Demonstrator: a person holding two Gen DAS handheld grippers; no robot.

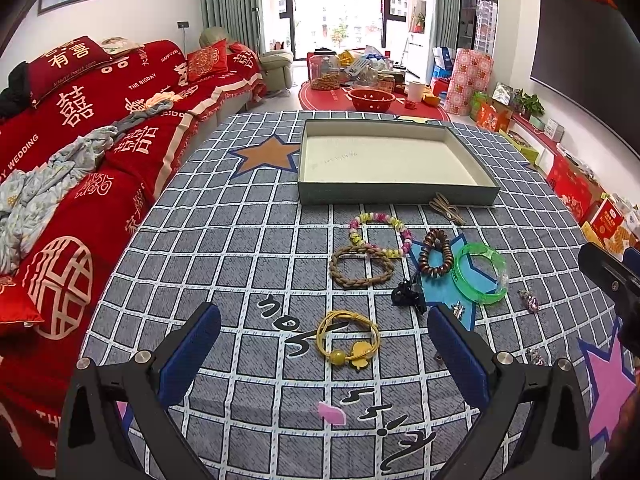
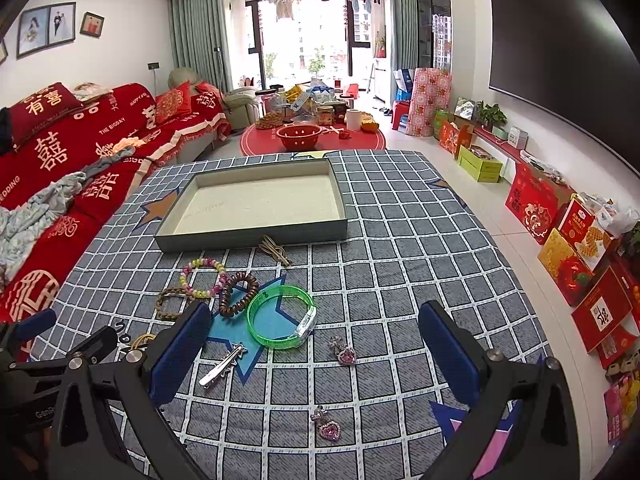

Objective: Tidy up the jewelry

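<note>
Lying just ahead of the wide-open, empty left gripper, the yellow hair tie (right gripper likewise spread, empty).

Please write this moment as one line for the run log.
left gripper: open, over yellow band | right gripper: open, holds nothing | tray: empty | jewelry: all on table

Red sofa left of checked tablecloth; dark television right

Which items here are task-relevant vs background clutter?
Job: tray, yellow hair tie, braided bracelet, beaded bracelet, green bangle, brown coil tie, silver clip, pink heart earrings.

Clutter: sofa, red colander, gift boxes, TV.
</note>
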